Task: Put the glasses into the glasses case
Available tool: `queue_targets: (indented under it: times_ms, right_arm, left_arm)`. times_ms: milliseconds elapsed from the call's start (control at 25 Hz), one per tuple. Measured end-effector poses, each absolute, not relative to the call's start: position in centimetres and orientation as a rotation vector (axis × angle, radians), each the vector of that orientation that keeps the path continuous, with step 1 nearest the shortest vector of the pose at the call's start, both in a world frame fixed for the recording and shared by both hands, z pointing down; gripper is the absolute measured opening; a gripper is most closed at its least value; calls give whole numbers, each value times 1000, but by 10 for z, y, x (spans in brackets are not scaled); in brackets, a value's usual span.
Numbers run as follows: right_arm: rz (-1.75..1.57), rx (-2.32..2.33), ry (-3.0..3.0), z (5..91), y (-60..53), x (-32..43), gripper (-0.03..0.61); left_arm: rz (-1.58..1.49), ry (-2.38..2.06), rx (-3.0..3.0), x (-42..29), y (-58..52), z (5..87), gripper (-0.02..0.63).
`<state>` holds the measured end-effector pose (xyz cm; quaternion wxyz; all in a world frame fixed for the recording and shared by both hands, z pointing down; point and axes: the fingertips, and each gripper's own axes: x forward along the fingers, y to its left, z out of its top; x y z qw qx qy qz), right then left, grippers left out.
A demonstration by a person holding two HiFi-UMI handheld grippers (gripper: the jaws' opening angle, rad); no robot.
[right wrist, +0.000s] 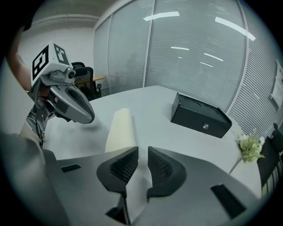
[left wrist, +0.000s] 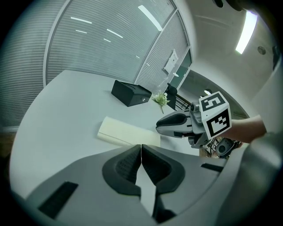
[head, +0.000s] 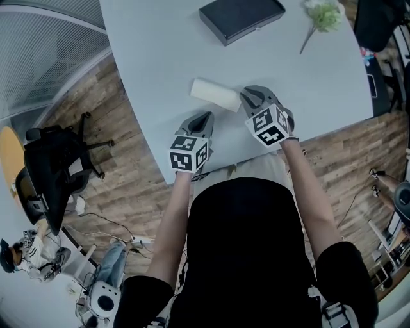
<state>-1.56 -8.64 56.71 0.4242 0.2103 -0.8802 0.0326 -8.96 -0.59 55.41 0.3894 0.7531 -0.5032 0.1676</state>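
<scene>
Bright, cool, pretty even, lit from ceiling strips (left wrist: 246, 31) above the table (head: 154, 77). Only soft shadows on the table, streaky reflections on the glass wall (right wrist: 199, 48) behind it. Heavy fisheye bending and dark corners in both gripper views.

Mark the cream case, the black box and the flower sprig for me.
cream case (head: 216, 94): head view, middle of its top side.
black box (right wrist: 195, 120): right gripper view, on its front face.
flower sprig (head: 323, 16): head view, on the bloom.

Cream glasses case (head: 216, 94), oblong, shut, flat on grey table (head: 147, 57), nr front edge
</scene>
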Motion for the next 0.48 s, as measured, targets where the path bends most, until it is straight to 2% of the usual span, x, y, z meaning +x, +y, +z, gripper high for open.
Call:
queue_targets:
  times_ms: [480]
  right_arm:
    - [41,525,-2210,558,-77,-13,84]
  left_arm:
    - [423,-1288,1932,-86,1,548,25]
